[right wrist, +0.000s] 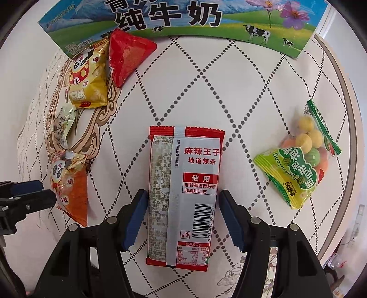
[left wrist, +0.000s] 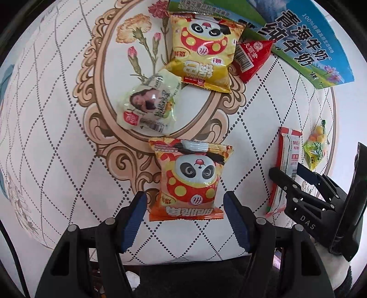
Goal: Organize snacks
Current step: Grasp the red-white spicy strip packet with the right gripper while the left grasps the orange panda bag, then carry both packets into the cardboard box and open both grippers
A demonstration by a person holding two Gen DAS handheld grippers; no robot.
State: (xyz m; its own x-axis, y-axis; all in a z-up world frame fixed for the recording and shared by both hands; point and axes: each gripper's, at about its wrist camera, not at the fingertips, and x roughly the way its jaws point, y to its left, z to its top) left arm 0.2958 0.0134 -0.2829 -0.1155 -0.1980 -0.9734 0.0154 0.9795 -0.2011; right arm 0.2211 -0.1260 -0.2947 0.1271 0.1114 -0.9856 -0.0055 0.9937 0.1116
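Snacks lie scattered: orange panda bag (left wrist: pixel 191 181), red strip pack (right wrist: pixel 183 197), milk carton (right wrist: pixel 183 20) behind

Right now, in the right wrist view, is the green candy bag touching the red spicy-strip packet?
No, the green candy bag lies apart from the red spicy-strip packet, with bare tablecloth between them.

Bright even light, soft shadows, glare on wrappers, fisheye-bent dark edges
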